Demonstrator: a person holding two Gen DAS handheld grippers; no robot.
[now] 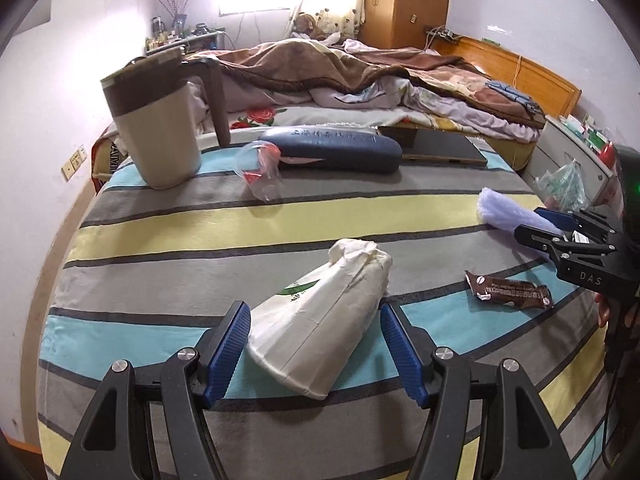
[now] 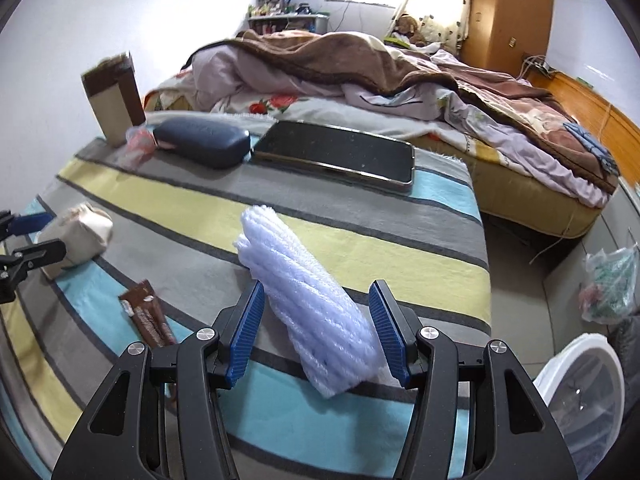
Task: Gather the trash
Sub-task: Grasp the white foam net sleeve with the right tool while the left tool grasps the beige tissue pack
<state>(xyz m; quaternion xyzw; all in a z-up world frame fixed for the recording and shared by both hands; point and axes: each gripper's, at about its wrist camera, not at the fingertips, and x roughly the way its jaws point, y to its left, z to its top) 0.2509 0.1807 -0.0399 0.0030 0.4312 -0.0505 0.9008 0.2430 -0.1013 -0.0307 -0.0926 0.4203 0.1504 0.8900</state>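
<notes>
A crushed white paper cup [image 1: 324,328] lies on the striped cloth between the open fingers of my left gripper [image 1: 314,348]; the pads stand on either side of it with small gaps. It also shows in the right wrist view [image 2: 76,236]. A roll of white foam netting [image 2: 308,304] lies between the open fingers of my right gripper [image 2: 318,332], seen from the left wrist view as well [image 1: 508,212]. A brown snack wrapper [image 1: 508,292] lies between the two grippers. A clear plastic cup [image 1: 260,172] lies on its side further back.
A beige jug [image 1: 156,120], a dark blue glasses case [image 1: 340,148] and a black tablet [image 2: 336,152] stand at the far side of the striped table [image 1: 160,240]. A white bin [image 2: 584,396] and a plastic bag [image 2: 612,284] sit on the floor to the right. An unmade bed [image 2: 400,80] lies behind.
</notes>
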